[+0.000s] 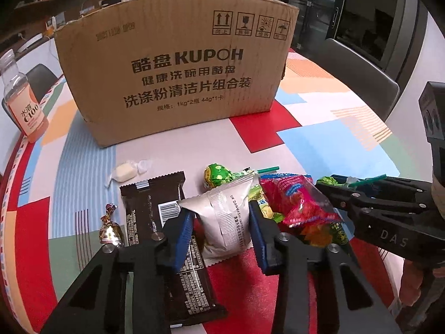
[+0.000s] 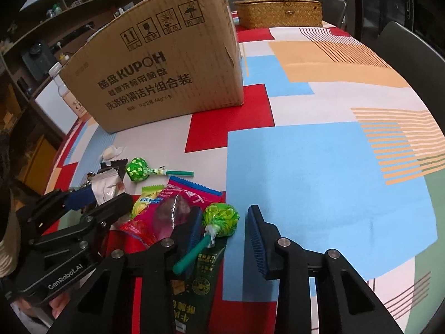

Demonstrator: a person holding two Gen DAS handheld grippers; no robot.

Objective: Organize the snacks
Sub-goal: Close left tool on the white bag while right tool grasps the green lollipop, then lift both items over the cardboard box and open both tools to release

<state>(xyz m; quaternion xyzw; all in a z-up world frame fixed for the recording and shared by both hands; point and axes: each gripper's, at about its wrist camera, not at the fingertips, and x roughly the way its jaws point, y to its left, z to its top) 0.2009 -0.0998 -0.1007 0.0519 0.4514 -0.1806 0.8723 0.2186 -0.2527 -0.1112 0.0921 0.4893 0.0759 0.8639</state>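
A pile of snacks lies on the table before a tall cardboard box, also in the right wrist view. My left gripper has its blue pads against both sides of a silver snack packet, above a dark chocolate bar. My right gripper is open around a green lollipop that lies on a dark green packet. A second green lollipop, a red bag and a yellow-green packet lie between them.
A white wrapped candy and a gold-wrapped candy lie left of the pile. A C100 drink bottle stands at the left table edge. A wicker basket sits at the far end. Dark chairs stand on the right.
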